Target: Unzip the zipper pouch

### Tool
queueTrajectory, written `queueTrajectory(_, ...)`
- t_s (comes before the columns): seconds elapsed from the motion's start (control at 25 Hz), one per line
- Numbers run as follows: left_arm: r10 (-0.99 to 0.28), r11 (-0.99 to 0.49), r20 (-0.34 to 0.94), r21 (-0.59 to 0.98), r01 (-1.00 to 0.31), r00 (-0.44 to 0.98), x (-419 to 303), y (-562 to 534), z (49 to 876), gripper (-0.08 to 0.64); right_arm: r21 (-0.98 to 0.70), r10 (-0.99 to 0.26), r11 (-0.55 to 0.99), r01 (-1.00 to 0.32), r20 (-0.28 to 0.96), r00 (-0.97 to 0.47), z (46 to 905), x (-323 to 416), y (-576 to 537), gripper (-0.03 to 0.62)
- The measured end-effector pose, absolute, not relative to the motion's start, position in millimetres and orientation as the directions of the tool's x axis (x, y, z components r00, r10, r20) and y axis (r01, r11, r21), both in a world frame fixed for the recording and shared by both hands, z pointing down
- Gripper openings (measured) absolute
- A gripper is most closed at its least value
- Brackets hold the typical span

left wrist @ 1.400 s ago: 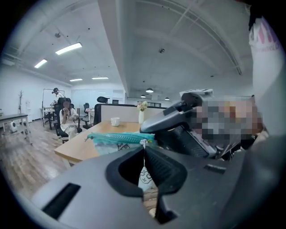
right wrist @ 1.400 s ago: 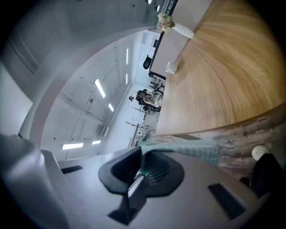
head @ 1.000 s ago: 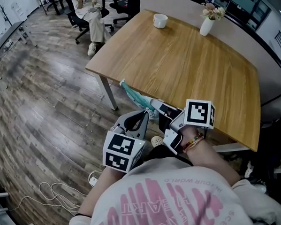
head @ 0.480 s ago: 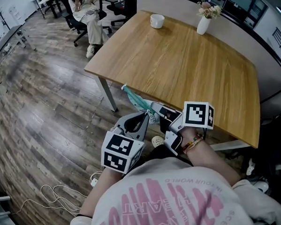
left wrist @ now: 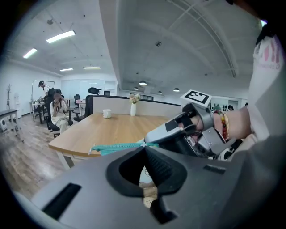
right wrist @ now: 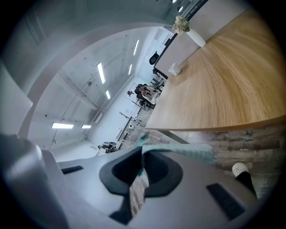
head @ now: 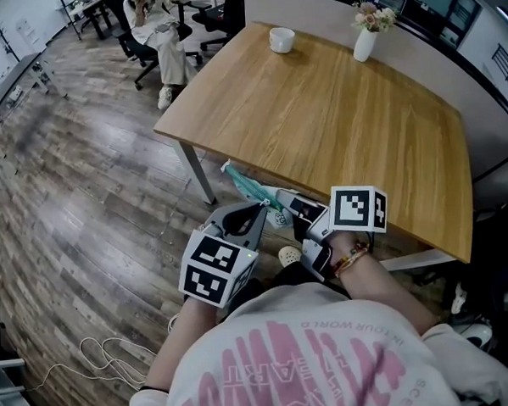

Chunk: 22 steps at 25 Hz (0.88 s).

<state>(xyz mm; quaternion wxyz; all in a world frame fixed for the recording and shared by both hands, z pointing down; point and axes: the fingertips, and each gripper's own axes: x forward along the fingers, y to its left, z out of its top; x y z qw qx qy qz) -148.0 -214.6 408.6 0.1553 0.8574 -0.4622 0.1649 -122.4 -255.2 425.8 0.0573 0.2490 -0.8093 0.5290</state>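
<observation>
Head view with both gripper views; I read them from the body outward.

Nearest, the left hand-held gripper (head: 264, 206) is clenched on the pouch (head: 246, 180): in its own view the jaws meet with no gap and the teal zipper (left wrist: 117, 147) runs out sideways from their tip. The right hand-held gripper (head: 281, 196) comes in from the other side to almost the same spot and is likewise clenched, with teal cloth pinched at the top of its jaws and pale fabric hanging between them. I cannot tell whether it holds the slider's tab or only fabric beside it.

The pouch hangs in the air between the two grippers, over the floor (head: 83, 190), just short of the near edge of the counter (head: 334, 109) and not resting on it. A cup (head: 281, 39) and a vase (head: 364, 43) stand at the far edge, well apart from the work.

I judge the step in hand to be the start of the pull. To do it well I would:
- make sure the right gripper has the tab itself;
- hold the left grip firm as an anchor, so the zipper is taut;
- draw the right gripper straight along the line of the teeth, not upward or across, since slack cloth may jam the slider.
</observation>
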Motion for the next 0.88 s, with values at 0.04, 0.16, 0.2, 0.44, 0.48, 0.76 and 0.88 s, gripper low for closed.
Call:
queueTrajectory(0.04,-0.744,-0.520,0.422,0.121,-0.845,0.518,-148,-215,408,0.003,-0.830,-0.345,0.315,-0.461,0.353,-0.870,425,-121,-255,0.008)
queueTrajectory(0.16,-0.756,-0.507,0.409,0.127,-0.852,0.511,-148,-216,404,0.003,-0.836,-0.352,0.310,-0.453,0.342,-0.871,420,-116,-252,0.008)
queueTrajectory(0.2,-0.758,-0.504,0.406,0.131,-0.853,0.510,-148,-217,403,0.003,-0.838,-0.352,0.308,-0.450,0.338,-0.873,418,-114,-251,0.008)
queueTrajectory(0.44,-0.775,-0.486,0.394,0.129,-0.864,0.494,-146,-224,398,0.003,-0.843,-0.351,0.319,-0.433,0.319,-0.880,411,-105,-253,0.006)
queueTrajectory(0.48,-0.775,-0.486,0.393,0.131,-0.864,0.495,-145,-225,397,0.003,-0.845,-0.352,0.318,-0.429,0.315,-0.881,410,-103,-253,0.006)
queueTrajectory(0.76,-0.782,-0.476,0.400,0.113,-0.872,0.478,-122,-230,391,0.003,-0.864,-0.358,0.314,-0.394,0.277,-0.892,393,-71,-253,0.006)
queueTrajectory(0.88,-0.787,-0.471,0.398,0.108,-0.875,0.472,-108,-229,387,0.005,-0.864,-0.362,0.323,-0.386,0.263,-0.894,387,-53,-251,0.006)
